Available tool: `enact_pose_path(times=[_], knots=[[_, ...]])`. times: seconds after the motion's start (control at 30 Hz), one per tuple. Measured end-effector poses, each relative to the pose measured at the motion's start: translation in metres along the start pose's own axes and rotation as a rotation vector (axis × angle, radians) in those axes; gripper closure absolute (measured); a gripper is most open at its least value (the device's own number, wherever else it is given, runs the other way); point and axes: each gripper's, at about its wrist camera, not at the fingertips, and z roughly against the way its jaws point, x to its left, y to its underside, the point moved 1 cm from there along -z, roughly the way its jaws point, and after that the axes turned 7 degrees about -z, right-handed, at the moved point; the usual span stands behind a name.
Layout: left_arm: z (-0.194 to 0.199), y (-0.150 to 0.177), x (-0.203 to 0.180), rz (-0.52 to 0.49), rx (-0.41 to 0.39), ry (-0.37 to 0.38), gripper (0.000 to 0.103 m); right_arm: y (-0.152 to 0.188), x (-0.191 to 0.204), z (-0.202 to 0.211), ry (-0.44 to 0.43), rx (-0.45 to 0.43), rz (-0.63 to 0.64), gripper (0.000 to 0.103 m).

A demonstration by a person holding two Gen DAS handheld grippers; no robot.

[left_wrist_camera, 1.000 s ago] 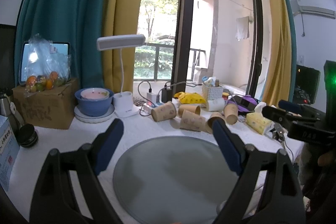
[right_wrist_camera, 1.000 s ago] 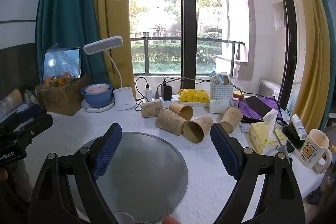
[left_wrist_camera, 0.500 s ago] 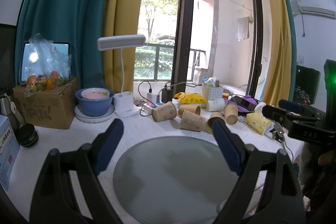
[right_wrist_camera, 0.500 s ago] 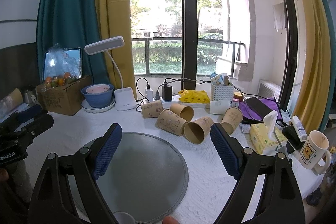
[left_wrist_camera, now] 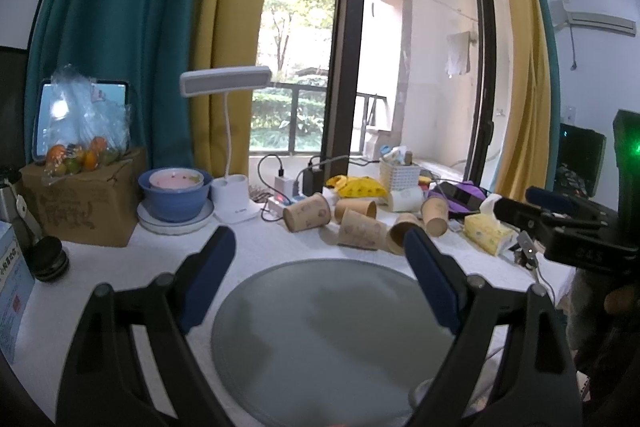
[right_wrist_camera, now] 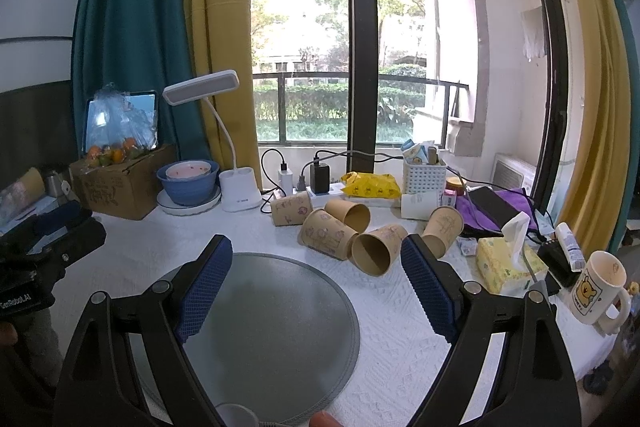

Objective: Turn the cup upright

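Several brown paper cups lie on their sides in a cluster at the back of the white table, among them one with its mouth toward me (right_wrist_camera: 376, 254), one beside it (right_wrist_camera: 326, 240) and one further left (right_wrist_camera: 291, 209); the cluster also shows in the left wrist view (left_wrist_camera: 360, 230). One brown cup stands upside down (right_wrist_camera: 443, 231). My left gripper (left_wrist_camera: 318, 273) is open and empty above a round grey mat (left_wrist_camera: 332, 339). My right gripper (right_wrist_camera: 316, 281) is open and empty above the same mat (right_wrist_camera: 268, 327), short of the cups.
A white desk lamp (right_wrist_camera: 238, 193), a blue bowl (right_wrist_camera: 188, 181), a cardboard box with fruit (right_wrist_camera: 120, 187), a power strip with chargers (right_wrist_camera: 316, 183), a white basket (right_wrist_camera: 424, 175), a tissue pack (right_wrist_camera: 508, 263) and a bear mug (right_wrist_camera: 598, 287) crowd the back and right.
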Motion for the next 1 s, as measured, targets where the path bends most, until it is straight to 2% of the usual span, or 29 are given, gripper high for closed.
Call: enact_pose_path(times=[1.0], knots=[[-0.0053, 0.0007, 0.0014, -0.011, 0.013, 0.005, 0.015, -0.0007, -0.0011, -0.0046, 0.001, 0.006, -0.002, 0.015]])
